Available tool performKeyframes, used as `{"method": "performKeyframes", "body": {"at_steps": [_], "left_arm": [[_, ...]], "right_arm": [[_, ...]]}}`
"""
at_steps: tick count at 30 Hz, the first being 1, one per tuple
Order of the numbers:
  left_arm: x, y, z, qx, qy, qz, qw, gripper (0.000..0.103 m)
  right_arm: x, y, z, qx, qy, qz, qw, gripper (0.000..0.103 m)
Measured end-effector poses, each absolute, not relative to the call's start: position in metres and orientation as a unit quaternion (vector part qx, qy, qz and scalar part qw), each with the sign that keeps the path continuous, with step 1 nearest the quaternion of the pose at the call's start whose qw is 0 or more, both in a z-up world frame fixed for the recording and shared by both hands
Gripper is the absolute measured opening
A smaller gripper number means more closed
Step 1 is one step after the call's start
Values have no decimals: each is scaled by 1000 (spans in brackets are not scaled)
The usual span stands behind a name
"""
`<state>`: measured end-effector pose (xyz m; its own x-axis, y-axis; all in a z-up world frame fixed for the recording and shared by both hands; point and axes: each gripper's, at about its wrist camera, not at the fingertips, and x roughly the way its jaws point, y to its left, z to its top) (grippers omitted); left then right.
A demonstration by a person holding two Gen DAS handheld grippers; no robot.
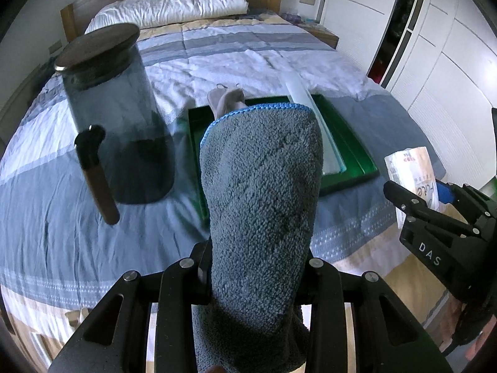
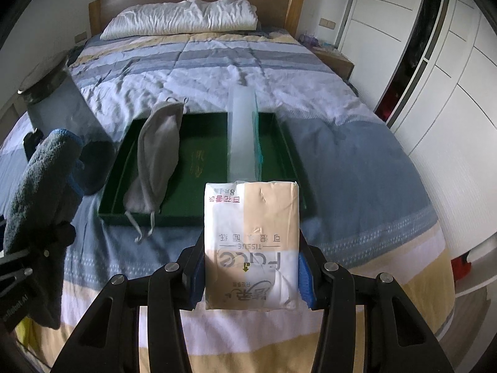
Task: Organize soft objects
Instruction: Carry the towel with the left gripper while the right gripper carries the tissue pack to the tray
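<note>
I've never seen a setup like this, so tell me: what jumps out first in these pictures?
Two black hand-held grippers loom in the foreground, each holding something soft above a striped bed: the left gripper is shut on a shaggy grey-blue towel, the right gripper on a pack of face tissues. Beyond them a green tray lies on the bedspread, with a grey face mask draped over its near edge.

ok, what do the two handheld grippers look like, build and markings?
Both are matte black plastic two-finger grippers with slotted linkage arms and silver round pivot bolts. Right gripper has blue finger pads and white "DAS" lettering on its side. Left gripper has partly cut-off white lettering.
</note>
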<state>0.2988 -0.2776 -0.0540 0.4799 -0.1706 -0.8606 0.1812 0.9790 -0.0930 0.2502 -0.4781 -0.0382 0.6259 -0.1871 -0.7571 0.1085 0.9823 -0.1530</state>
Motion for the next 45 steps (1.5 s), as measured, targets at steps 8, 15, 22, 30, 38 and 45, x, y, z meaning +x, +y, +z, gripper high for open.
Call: {"method": "performKeyframes", "body": {"at_steps": [8,15,22,30,38,45], "left_arm": [[323,-287,-48,4,484,-95,870,29],[350,-292,-44,-14,475,-85,876,29],[376,-298,-45,-26,465,-65,883,29],[403,-296,-50,-29,459,-39,887,29],[421,-300,-58,-20,456,-28,889,30],[428,-306,-64,-23,456,-26,889,30]], "right_arm": [[269,-479,-33,-50,404,-84,909,47],[289,-482,-24,-52,377,-85,921,47],[315,-484,-26,-53,359,-89,927,47],[339,-491,-31,-48,350,-92,931,47],[364,-494,-39,-45,348,-91,932,47],[378,-496,-47,-54,348,-84,932,47]]}}
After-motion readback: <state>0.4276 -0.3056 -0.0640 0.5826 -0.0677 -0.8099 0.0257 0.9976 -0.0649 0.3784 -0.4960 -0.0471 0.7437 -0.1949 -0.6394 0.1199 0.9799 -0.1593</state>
